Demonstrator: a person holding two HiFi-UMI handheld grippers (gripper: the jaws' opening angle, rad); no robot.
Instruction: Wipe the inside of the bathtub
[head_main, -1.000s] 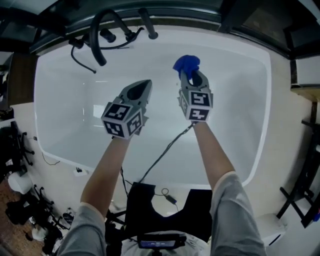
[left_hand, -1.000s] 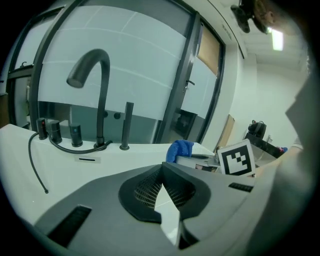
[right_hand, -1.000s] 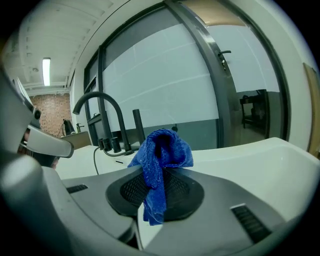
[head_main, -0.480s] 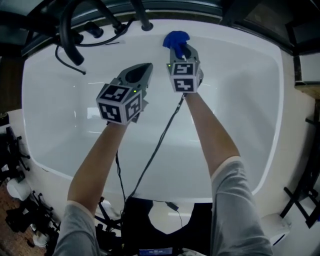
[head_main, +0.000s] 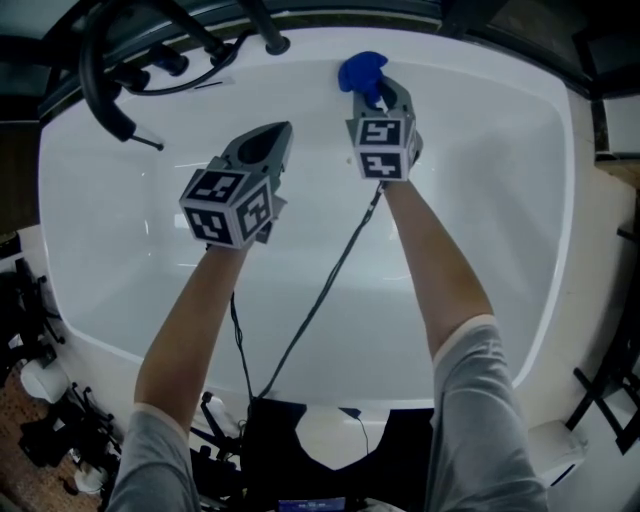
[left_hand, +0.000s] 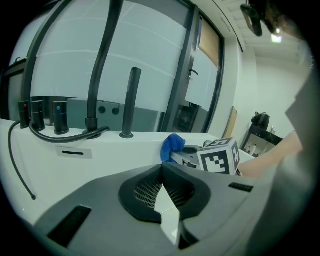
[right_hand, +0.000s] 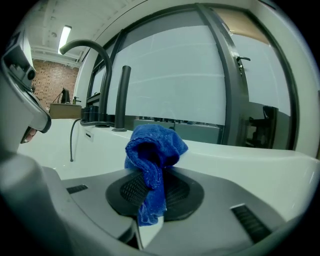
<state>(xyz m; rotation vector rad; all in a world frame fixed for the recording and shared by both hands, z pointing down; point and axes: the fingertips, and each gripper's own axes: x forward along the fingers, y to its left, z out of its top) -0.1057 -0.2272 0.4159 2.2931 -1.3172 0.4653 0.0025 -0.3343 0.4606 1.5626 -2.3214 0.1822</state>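
Observation:
A white bathtub (head_main: 130, 290) fills the head view. My right gripper (head_main: 376, 88) is shut on a blue cloth (head_main: 360, 71), which bunches up above the jaws (right_hand: 152, 155) and presses against the tub's far inner wall, just below the rim. My left gripper (head_main: 270, 140) hovers inside the tub to the left of the right one, its jaws closed together with nothing between them (left_hand: 161, 192). From the left gripper view the blue cloth (left_hand: 171, 146) and the right gripper's marker cube (left_hand: 218, 156) show ahead to the right.
Black tap fittings, a curved spout (head_main: 95, 70) and a shower hose (left_hand: 60, 137) stand on the far left rim. A black cable (head_main: 320, 295) trails from the right gripper down over the near rim. Dark window frames (right_hand: 227, 75) rise behind the tub.
My right gripper has carried the blue cloth from the middle of the tub up to the far wall, then slightly right along it. The left gripper drifted a little left.

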